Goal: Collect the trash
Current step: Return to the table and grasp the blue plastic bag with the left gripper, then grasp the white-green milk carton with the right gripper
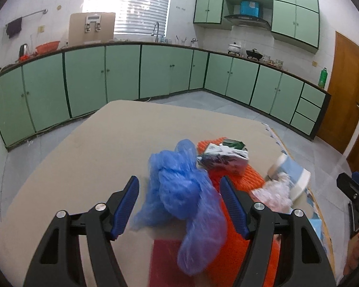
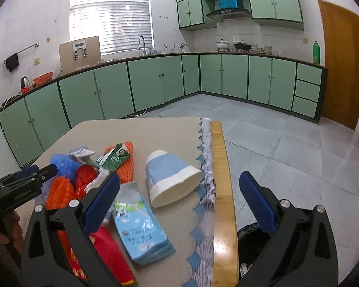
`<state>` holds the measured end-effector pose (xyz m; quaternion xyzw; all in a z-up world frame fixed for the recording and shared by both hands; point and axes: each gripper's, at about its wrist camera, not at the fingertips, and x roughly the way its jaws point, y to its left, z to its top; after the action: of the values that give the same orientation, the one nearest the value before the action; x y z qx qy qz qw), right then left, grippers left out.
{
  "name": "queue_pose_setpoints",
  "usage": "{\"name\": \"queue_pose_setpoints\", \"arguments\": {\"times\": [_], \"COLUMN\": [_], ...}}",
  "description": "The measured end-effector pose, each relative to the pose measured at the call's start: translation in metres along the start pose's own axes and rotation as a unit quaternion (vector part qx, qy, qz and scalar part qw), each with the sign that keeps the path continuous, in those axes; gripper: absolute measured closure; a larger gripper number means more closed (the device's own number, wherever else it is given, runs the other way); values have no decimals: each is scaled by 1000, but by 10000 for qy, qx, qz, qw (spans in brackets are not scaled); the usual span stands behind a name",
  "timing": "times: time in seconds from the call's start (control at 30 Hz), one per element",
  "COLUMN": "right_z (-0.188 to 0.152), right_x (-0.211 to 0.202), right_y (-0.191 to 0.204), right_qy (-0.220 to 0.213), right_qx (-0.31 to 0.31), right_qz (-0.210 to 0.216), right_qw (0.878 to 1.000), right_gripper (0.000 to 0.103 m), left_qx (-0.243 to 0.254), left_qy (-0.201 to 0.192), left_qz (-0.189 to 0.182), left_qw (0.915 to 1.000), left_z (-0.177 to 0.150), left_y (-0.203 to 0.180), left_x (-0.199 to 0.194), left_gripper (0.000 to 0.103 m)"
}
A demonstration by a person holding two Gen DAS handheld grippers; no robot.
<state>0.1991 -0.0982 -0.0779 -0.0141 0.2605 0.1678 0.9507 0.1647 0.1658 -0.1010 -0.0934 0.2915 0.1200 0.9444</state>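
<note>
A crumpled blue plastic bag [image 1: 179, 198] lies on the beige table cover [image 1: 95, 155], between the fingers of my left gripper [image 1: 178, 181], which is open; the pads do not press on it. Behind the bag lie an orange foam net [image 1: 241, 177] and a green-and-white carton [image 1: 225, 157]. My right gripper [image 2: 179, 177] is open above the table's right side. A blue-and-white cup [image 2: 170, 179] lies on its side ahead of it. A flattened light-blue carton [image 2: 138, 227] and a red packet [image 2: 107, 251] lie near its left finger.
A dark bin or bag [image 2: 251, 246] sits on the floor below the table's wooden right edge [image 2: 220, 167]. A scalloped blue-patterned cloth [image 2: 205, 191] hangs along that edge. Green kitchen cabinets [image 2: 155, 81] line the far walls, with tiled floor between.
</note>
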Motion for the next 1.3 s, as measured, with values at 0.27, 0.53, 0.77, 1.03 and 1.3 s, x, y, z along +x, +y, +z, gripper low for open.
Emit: {"name": "queue_pose_setpoints", "arguments": {"times": [0.27,0.53,0.77,1.03,1.3], "right_z": [6,12,24,32,40], "right_x": [31,53,51,52,63], "right_y": [5,11,32,74,120], "right_qy": [195,439,308,268,378], "right_qx": [-136,-148,-288,-438,-688], "right_qz": [118,245,497,872,1071], "right_qw": [9996,9986,9979,9949,9911], "right_gripper": [6,6,6,6,6], "left_qx": [-214,-470,-498,-391,-538], "left_qy": [370,440,279,42,37], "left_qz": [-128,-440,-485,-129,113], "left_qw": [9990,9970,9972,9991,9985], "left_z": [3,7,18,33,33], "left_y": [12,22,30,45,70], "left_x": [29,34,20,7,3], "left_gripper": [43,66,72,73,74]}}
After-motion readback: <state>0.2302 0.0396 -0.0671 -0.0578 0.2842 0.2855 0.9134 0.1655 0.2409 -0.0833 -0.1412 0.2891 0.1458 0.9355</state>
